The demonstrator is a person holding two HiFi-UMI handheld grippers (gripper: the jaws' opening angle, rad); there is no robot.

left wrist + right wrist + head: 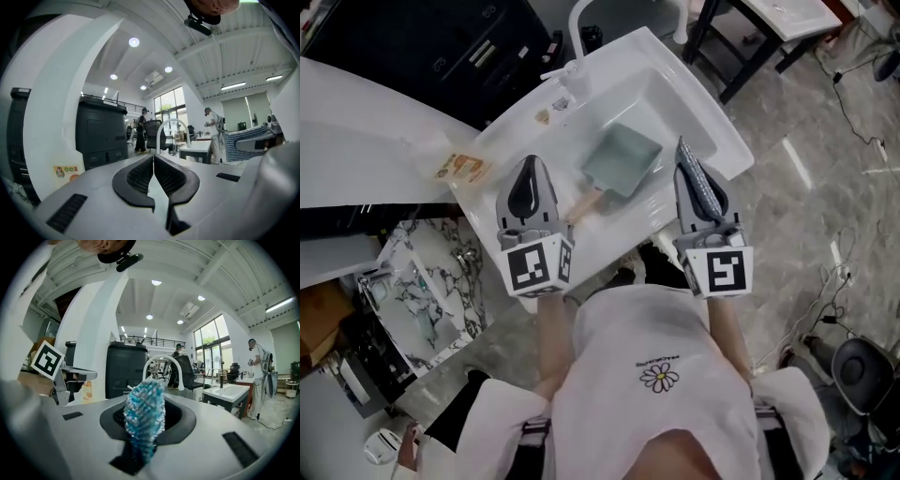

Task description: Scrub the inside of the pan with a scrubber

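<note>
Pan (622, 161): it lies in the sink (724, 150), square and pale green. Its wooden handle (586, 201) points to the near left, toward the person.

The left tool (529, 165) hangs over the near rim, just left of the handle and not touching it. In the left gripper view its jaws are pressed together with nothing between them. The right tool (683, 153) is at the near right of the pan, also clear of it. Its jaws are clamped on the scrubber (144, 414), a blue and silver mesh pad that stands up between them. Both tools point roughly level toward the faucet (161, 358) at the far side.

I judge this to be the approach step. The scrubber is in hand, but it has not reached the pan and no scrubbing has begun.

The next move probably asks for two things:
- **Left tool:** it would have to open and close on the handle, so that the pan does not slide in the basin.
- **Right tool:** it would have to tip downward and move left, bringing the mesh onto the pan's floor before any rubbing starts.

The pan's low walls leave little room, so the scrubber should go in from above rather than from the side.
</note>
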